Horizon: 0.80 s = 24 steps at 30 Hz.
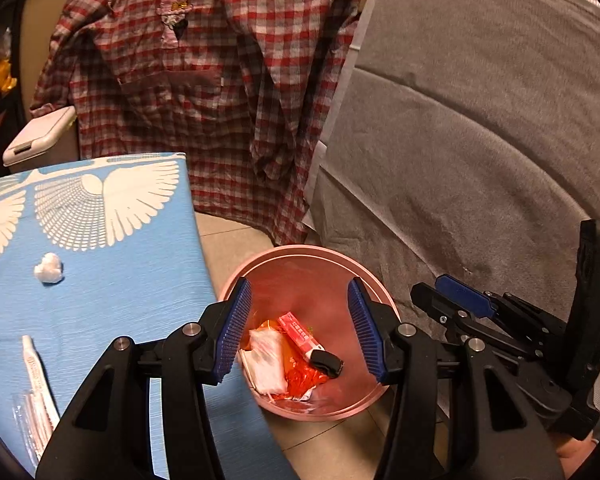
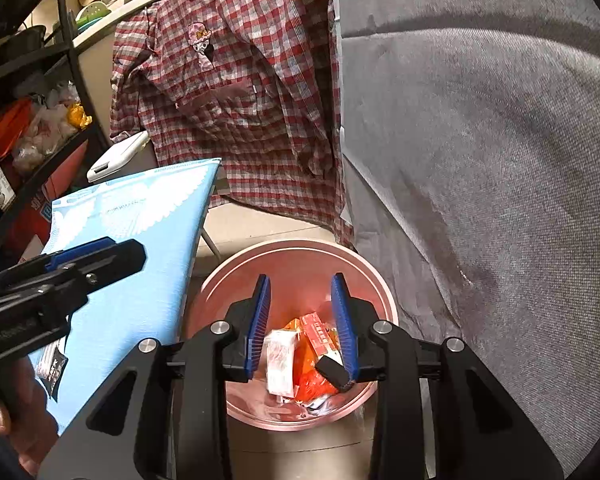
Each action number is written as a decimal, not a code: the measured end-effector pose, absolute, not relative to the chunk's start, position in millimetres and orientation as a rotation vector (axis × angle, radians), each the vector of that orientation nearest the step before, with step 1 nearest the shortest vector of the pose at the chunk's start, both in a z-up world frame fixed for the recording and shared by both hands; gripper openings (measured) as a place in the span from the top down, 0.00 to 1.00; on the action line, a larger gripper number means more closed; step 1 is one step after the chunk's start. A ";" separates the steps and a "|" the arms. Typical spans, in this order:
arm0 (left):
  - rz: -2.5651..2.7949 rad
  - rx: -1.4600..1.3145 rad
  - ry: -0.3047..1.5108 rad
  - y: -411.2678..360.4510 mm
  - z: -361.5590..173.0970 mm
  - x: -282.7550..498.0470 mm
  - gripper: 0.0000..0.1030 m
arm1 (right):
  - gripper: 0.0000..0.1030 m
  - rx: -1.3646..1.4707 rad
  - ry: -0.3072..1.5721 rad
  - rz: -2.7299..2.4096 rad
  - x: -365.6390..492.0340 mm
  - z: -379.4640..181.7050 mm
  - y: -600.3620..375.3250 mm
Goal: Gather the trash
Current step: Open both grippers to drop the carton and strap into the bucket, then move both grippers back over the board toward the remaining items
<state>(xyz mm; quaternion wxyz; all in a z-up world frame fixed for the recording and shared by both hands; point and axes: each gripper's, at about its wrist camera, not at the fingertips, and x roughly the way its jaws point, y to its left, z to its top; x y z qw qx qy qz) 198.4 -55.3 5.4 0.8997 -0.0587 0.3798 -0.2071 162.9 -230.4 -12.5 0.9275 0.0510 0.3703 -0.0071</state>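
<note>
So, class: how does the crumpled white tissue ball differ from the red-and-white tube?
The crumpled white tissue ball lies on the blue cloth; the red-and-white tube lies in the pink bin. The ball is round and plain white; the tube is long, printed and black-capped. Neither is gripped.

Plaid shirt point(image 1: 204, 80) draped over pale counter edge point(image 2: 148, 0), grey upholstered sofa point(image 1: 480, 128) at right, beige tiled floor point(image 1: 236, 236) below, dark cluttered shelf rack point(image 2: 32, 128) at left under warm indoor light.

One pink bin point(image 1: 352, 264), one checked shirt point(image 1: 204, 60), one tissue ball point(image 1: 49, 268), two grippers, one blue board point(image 1: 120, 280).
</note>
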 end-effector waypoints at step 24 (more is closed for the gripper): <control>-0.247 -0.096 0.634 122.8 70.1 117.6 0.59 | 0.68 0.037 0.602 0.211 118.4 35.9 -107.1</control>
